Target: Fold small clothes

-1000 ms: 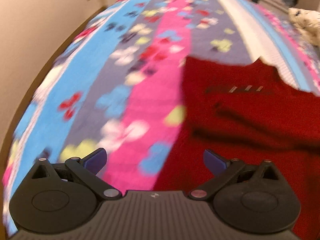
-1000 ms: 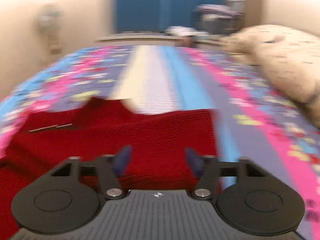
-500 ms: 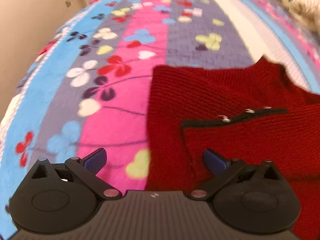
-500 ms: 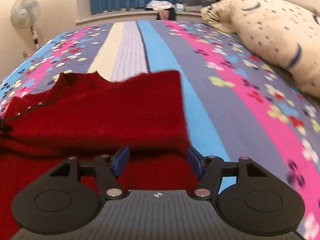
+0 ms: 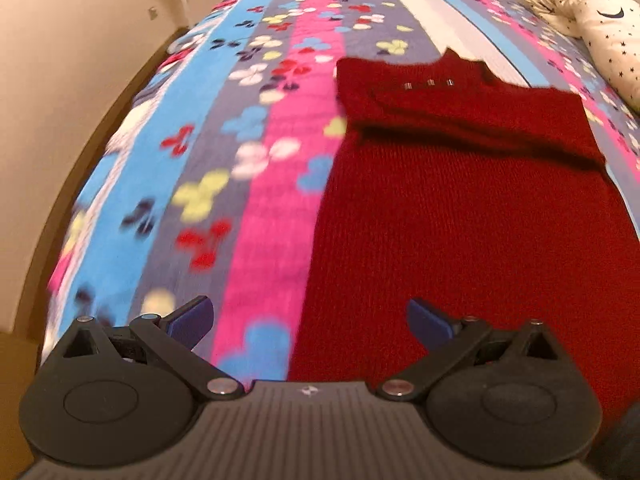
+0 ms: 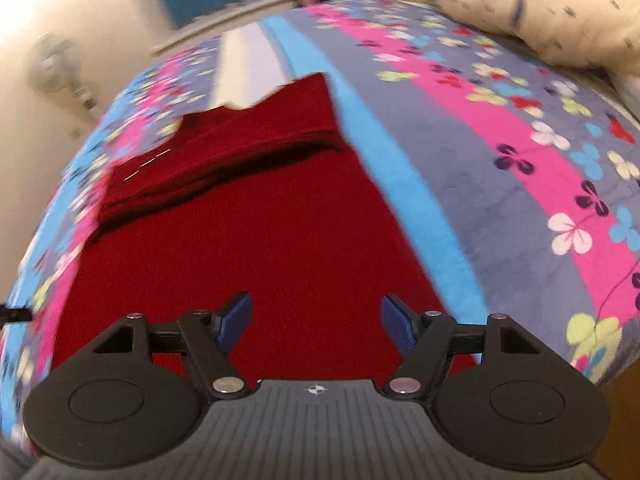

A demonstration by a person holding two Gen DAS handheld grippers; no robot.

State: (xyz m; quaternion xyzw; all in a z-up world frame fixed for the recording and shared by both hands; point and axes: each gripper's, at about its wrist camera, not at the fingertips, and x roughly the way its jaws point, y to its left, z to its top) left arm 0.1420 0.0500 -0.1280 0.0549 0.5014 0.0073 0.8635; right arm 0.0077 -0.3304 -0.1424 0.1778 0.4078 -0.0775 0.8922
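Observation:
A red knitted garment [image 5: 460,208] lies flat on the striped, flower-patterned blanket [image 5: 256,184], its far part folded back on itself with a row of small metal snaps showing. My left gripper [image 5: 308,320] hovers open above the garment's near left edge, nothing between its blue pads. In the right wrist view the same red garment [image 6: 256,240] fills the centre, its fold line running across the far part. My right gripper [image 6: 316,320] is over the near part of the garment; its jaws are opening and nothing is between them.
A cream patterned pillow [image 5: 600,28] lies at the far right of the bed and shows again as the pillow [image 6: 540,4] in the right wrist view. A beige wall [image 5: 60,60] runs along the bed's left side. A standing fan [image 6: 56,68] is near the far wall.
Both grippers have pulled back toward the near end of the garment, so more of it shows. The right jaws have spread wider. The far part now lies folded over.

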